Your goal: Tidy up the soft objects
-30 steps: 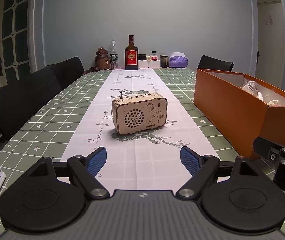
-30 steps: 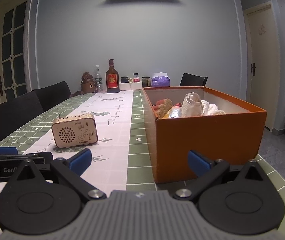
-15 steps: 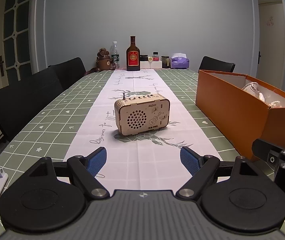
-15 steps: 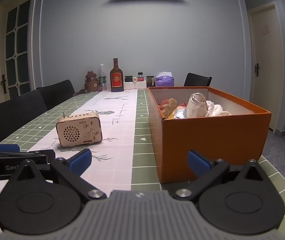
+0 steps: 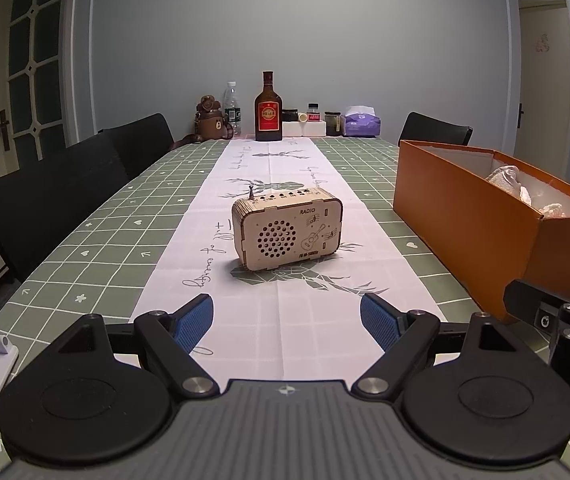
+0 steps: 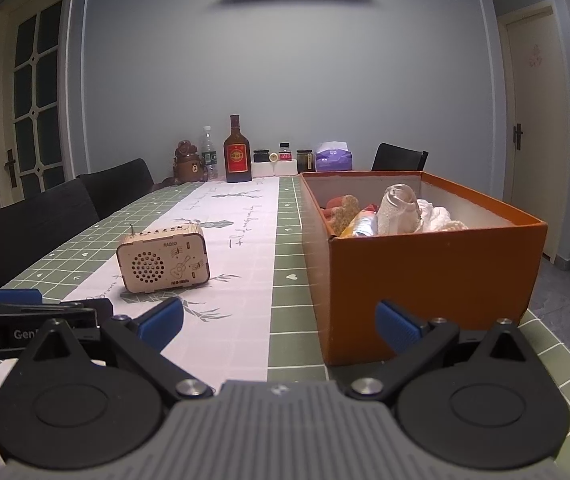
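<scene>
We hold both grippers low over the near end of the table (image 5: 85,248), whose cloth is a green grid with a smooth white runner (image 5: 285,168) down its middle. Our left gripper (image 5: 286,322) has its jaws wide apart with nothing between them, and its ribbed blue pads (image 5: 195,322) frame bare runner. Our right gripper (image 6: 280,322) is likewise spread and empty, its near view split between runner on the left and box on the right.

The soft objects (image 6: 399,216) lie heaped in the orange cardboard box (image 6: 433,280), a long rectangular carton with a pale inner lining, standing on the right side of the table. In the right wrist view we see a knotted cream cloth bundle, white towelling to its right, and a tan, nubbly piece with red behind it to the left. From the left wrist view only pale cloth shows above the rim.

A small wooden radio (image 5: 288,227) with rounded corners and a perforated speaker grille sits on the runner, left of the box and apart from it. At the far end stand a dark glass bottle (image 5: 268,110) with a red label, a clear plastic bottle (image 5: 232,108), a brown bear-shaped flask (image 5: 209,124), small jars and a purple tissue pack (image 5: 361,122). Black chairs (image 5: 57,196) line the left side.
</scene>
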Tool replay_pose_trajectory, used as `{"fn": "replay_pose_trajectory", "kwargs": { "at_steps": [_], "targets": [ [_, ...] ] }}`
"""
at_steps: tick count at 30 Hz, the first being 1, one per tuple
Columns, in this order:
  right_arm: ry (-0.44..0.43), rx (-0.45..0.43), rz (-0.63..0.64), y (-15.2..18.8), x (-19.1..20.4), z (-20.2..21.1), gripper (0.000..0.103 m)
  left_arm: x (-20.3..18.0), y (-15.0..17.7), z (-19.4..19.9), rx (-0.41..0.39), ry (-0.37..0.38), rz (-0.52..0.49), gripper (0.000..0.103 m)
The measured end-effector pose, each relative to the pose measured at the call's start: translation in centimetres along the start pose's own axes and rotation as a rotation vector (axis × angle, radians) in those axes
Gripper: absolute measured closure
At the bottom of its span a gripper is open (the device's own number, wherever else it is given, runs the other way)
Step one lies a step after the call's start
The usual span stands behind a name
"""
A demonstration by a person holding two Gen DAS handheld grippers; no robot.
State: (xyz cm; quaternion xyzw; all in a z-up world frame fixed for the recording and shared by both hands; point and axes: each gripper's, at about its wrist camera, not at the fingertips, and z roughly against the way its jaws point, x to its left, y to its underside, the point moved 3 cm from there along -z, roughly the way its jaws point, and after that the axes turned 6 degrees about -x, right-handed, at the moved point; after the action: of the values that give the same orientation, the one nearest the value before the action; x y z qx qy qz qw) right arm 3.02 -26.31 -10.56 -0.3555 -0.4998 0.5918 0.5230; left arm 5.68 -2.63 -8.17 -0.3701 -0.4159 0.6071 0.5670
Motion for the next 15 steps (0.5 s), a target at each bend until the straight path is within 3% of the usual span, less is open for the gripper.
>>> {"fn": "replay_pose_trajectory", "kwargs": {
  "at_steps": [15],
  "targets": [
    [-0.003, 0.007, -0.005, 0.15, -0.07, -0.04, 0.003, 0.1, 0.11, -0.05, 0.003, -0.003, -0.001, 0.005]
  ]
}}
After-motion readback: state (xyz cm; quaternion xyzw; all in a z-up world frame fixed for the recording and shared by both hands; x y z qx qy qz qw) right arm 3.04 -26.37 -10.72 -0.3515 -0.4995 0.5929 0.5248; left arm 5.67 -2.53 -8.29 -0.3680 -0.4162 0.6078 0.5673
